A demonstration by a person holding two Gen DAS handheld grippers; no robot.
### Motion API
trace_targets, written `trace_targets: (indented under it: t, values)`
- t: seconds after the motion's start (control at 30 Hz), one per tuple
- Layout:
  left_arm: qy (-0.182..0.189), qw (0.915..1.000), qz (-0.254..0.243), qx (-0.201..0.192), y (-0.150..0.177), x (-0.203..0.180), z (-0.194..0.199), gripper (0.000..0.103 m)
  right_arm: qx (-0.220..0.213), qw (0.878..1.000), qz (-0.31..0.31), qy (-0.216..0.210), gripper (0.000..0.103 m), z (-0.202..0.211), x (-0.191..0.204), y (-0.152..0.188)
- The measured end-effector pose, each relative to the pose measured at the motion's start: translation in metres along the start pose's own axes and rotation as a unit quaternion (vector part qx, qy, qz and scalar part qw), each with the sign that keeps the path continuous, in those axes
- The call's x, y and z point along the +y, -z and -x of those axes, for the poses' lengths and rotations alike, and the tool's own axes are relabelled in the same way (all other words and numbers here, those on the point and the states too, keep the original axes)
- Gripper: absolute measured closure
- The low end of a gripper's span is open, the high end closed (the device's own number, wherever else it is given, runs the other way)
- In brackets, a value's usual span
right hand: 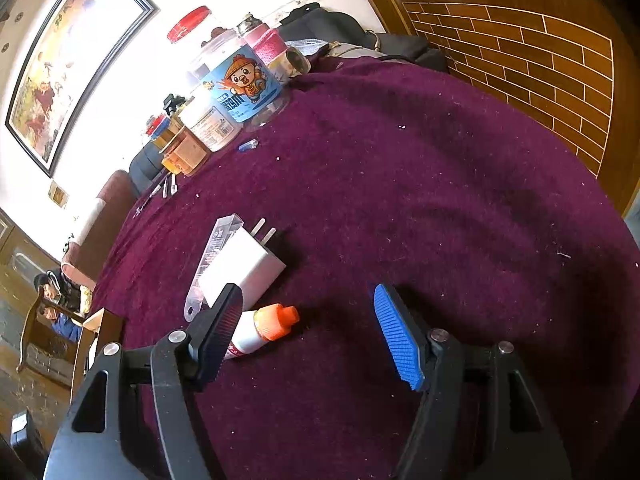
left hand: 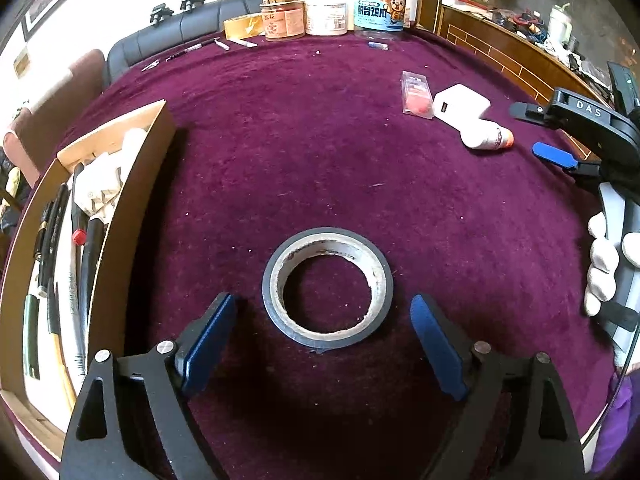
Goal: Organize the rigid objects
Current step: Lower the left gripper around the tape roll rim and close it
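A black tape roll [left hand: 327, 289] lies flat on the purple cloth, just ahead of my open left gripper [left hand: 324, 336], its jaws on either side of the roll and apart from it. My right gripper [right hand: 308, 328] is open and empty; it also shows at the right edge of the left wrist view [left hand: 548, 132]. A small white bottle with an orange cap [right hand: 264, 326] [left hand: 486, 138] lies by its left finger. A white charger [right hand: 244, 266] [left hand: 460, 106] and a clear plastic packet [right hand: 212, 256] [left hand: 416, 92] lie beside it.
A wooden box [left hand: 132, 184] at the left holds pens, markers and crumpled paper. Jars and a tape roll [left hand: 336, 4] stand at the table's far edge, with pens [left hand: 200, 46] and a small blue item [left hand: 378, 45] near them. A brick-pattern wooden counter [right hand: 540, 60] stands to the right.
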State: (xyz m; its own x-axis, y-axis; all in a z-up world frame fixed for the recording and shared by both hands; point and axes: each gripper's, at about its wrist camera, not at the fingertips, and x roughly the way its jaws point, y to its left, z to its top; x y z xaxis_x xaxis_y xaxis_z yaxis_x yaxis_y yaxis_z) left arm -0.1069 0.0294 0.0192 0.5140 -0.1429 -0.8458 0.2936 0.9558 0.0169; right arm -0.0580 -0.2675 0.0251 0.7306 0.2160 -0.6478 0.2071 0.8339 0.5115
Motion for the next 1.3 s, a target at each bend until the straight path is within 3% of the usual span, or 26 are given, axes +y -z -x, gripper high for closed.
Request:
trace_targets:
  t: [0.5, 1.3]
  values:
    - [0.003, 1.0000, 0.000, -0.003, 0.0012, 0.0002, -0.0044, 0.002, 0.000, 1.000, 0.001, 0.000, 0.032, -0.0005, 0.0007, 0.0003]
    - [0.004, 1.0000, -0.001, -0.005, 0.0020, -0.0016, -0.0036, 0.002, -0.003, 1.000, -0.003, -0.006, 0.032, -0.0020, 0.0002, -0.0005]
